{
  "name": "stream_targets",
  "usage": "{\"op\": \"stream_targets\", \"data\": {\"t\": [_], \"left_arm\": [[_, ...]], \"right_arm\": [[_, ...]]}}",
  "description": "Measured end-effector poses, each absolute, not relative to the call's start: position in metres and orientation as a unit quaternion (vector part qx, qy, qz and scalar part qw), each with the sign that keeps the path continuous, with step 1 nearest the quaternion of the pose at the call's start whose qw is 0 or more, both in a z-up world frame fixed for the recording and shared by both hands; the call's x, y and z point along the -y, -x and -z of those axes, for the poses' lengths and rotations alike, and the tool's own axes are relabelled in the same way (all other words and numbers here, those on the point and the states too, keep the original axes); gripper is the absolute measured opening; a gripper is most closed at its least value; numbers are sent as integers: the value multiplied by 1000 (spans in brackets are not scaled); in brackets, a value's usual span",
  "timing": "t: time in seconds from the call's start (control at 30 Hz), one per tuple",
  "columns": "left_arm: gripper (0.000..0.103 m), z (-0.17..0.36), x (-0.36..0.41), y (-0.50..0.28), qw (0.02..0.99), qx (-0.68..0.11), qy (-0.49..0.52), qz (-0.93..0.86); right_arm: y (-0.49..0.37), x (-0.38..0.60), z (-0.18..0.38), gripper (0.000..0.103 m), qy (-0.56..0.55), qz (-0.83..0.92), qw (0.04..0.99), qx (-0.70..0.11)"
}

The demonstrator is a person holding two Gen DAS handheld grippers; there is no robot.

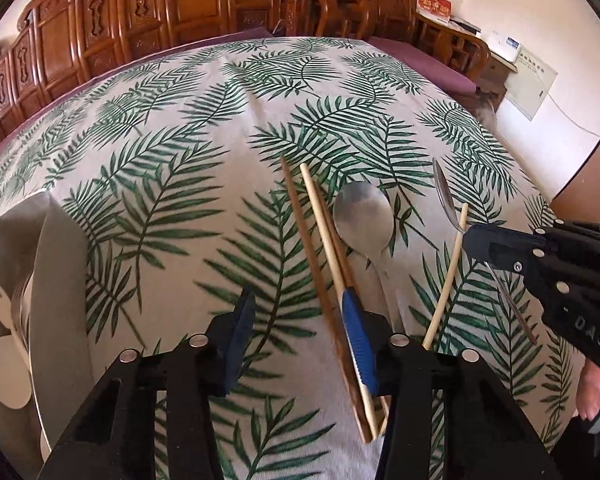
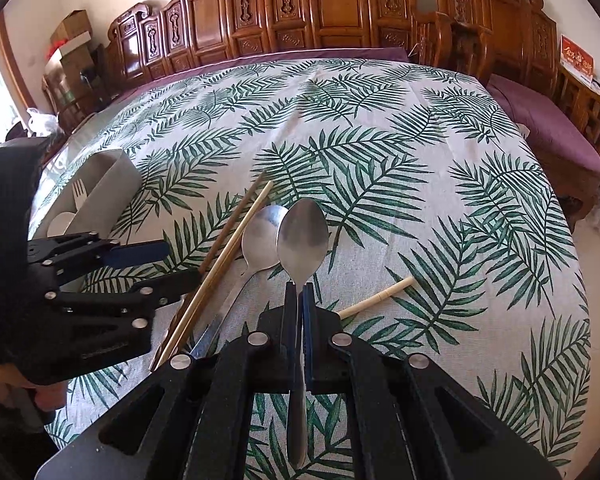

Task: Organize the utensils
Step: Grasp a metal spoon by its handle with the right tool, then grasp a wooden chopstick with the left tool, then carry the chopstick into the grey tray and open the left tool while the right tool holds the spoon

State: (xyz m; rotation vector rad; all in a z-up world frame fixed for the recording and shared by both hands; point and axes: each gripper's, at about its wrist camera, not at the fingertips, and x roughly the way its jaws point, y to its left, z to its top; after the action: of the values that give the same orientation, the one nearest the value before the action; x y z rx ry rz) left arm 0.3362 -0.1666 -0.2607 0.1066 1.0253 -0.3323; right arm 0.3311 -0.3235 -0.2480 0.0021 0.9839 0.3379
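We hold the right gripper (image 2: 299, 300) clamped on the neck of a polished steel spoon (image 2: 302, 236), lifted above the leaf-printed tablecloth (image 2: 420, 168), bowl pointing forward. Our left gripper (image 1: 300, 340) spreads wide, its blue-padded fingers (image 1: 358, 344) low over a dark wooden chopstick (image 1: 312, 280) and a pale bamboo chopstick (image 1: 324, 240) lying side by side. Just beside them rests a second steel spoon (image 1: 364, 220), partly hidden behind the held one in the right view. A lone pale chopstick (image 1: 448, 276) lies apart to the right. The grey oval utensil holder (image 2: 108, 184), at the cloth's left edge, contains a white fork (image 2: 79, 194) and a white spoon (image 1: 8, 372).
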Motion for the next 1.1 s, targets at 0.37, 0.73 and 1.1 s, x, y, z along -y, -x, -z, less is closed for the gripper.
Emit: {"op": "stream_targets", "data": {"t": [0.37,0.73,1.1], "left_arm": [[23,266,172,-343,860,-489,-77,127],[4,249,145,-331,866,-477,-79,127],[4,206,105,-313,881,-448,-78,132]], "right_arm": [[-330,318,245,4,0,-165,869,-465],[-324,301,238,4,-2,-186,870,-456],[-310,276,223,4,4,-208,875,-437]]}}
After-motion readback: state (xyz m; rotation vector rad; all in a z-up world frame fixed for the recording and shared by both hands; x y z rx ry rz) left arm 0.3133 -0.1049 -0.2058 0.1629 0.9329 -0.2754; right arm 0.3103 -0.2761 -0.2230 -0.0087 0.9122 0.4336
